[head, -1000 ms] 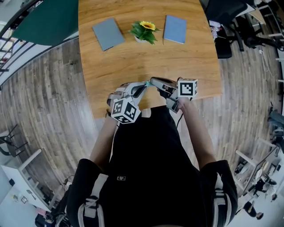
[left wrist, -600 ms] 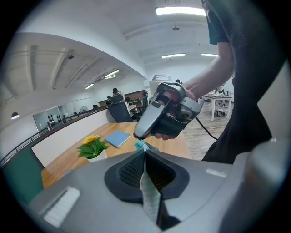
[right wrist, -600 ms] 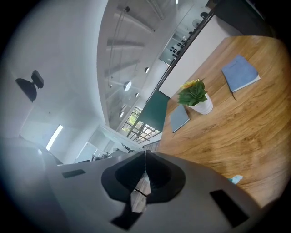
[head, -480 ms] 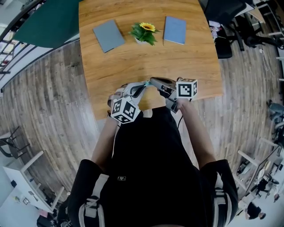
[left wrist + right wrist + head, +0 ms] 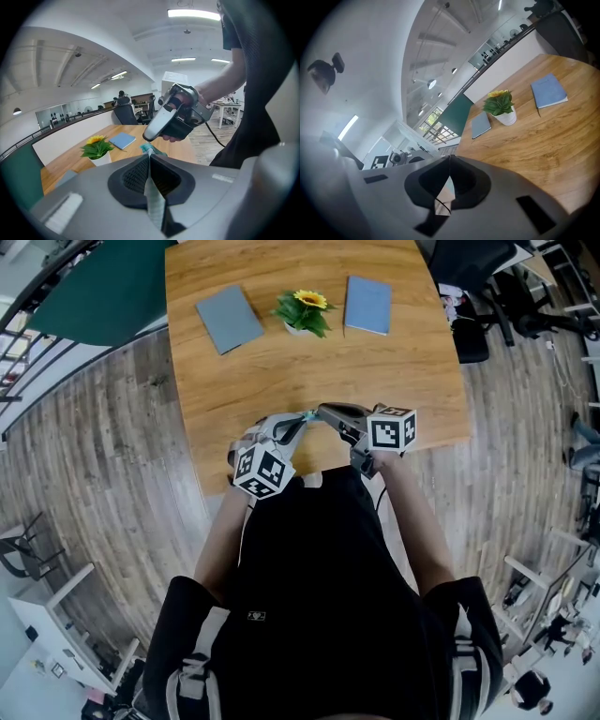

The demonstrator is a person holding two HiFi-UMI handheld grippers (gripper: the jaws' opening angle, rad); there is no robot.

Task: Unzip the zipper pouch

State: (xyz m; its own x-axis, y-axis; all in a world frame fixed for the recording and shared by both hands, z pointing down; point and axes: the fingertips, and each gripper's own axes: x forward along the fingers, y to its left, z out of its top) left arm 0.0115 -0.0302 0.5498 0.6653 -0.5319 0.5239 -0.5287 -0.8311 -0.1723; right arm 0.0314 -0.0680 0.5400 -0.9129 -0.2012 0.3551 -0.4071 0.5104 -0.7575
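Observation:
A small teal zipper pouch (image 5: 308, 415) hangs above the wooden table's near edge, held between both grippers. My left gripper (image 5: 300, 422) comes in from the left and is shut on it. In the left gripper view a strip of pale teal fabric (image 5: 153, 201) is pinched between the closed pads, and the pouch's teal end (image 5: 149, 149) pokes out past my left gripper (image 5: 149, 158). My right gripper (image 5: 322, 412) meets it from the right. In the right gripper view, my right gripper (image 5: 449, 159) is shut on a pale tab with a thin dark loop (image 5: 443, 200), apparently the zipper pull.
Further back on the wooden table (image 5: 234, 381) lie a grey notebook (image 5: 229, 315) and a blue notebook (image 5: 368, 304), with a potted sunflower (image 5: 304, 307) between them. Dark office chairs (image 5: 478, 277) stand to the right of the table. The person's torso fills the lower head view.
The right gripper's marker cube has rolled slightly. Both grippers otherwise stay at the same spot with the pouch between them.

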